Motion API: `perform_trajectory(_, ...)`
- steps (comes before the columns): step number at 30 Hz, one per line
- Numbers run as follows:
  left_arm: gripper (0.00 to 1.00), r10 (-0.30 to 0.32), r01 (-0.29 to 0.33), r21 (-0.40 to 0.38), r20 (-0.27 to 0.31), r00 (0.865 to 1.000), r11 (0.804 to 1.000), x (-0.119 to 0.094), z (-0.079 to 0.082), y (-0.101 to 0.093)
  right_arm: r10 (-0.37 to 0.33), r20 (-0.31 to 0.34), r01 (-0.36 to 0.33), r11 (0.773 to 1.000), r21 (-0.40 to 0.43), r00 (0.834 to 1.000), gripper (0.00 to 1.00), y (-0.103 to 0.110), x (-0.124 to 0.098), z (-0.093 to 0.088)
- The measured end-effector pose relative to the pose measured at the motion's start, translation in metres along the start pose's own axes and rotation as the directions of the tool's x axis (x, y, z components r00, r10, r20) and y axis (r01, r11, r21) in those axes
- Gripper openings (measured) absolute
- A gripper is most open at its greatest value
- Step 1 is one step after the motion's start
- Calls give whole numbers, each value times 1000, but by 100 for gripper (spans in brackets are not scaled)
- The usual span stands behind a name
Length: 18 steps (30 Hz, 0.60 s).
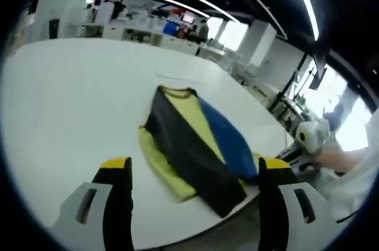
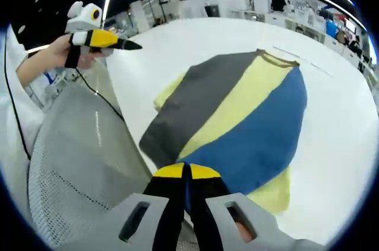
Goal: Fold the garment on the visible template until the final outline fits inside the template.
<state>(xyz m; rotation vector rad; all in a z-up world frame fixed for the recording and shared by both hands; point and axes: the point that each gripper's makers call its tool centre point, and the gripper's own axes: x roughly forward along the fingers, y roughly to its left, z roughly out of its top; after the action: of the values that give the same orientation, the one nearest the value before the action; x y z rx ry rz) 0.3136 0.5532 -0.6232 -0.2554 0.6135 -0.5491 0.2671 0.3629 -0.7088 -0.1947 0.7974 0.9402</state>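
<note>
garment [image 2: 237,115] lies flat on the table [image 1: 71,103], near its edge. right gripper [image 2: 185,174] pressed together at the garment's hem; whether it pinches cloth, cannot tell. left gripper [image 1: 192,171] apart, hovering clear, likely free for the next fold.

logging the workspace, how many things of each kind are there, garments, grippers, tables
Garments: 1, the grey, yellow and blue striped shirt, lying flat.
Grippers: 2, the left yellow-tipped black two-jaw gripper, jaws apart, and the right yellow-tipped black two-jaw gripper, jaws together at the shirt's hem.
Tables: 1, the white round-edged table.
Total: 4
</note>
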Motion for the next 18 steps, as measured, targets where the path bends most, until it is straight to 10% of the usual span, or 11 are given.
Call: perform_trajectory(18, 85, -40, 39, 36, 18, 999, 999, 4, 12, -21, -131, 188, 94, 977, 194, 973, 2, -37, -59, 28)
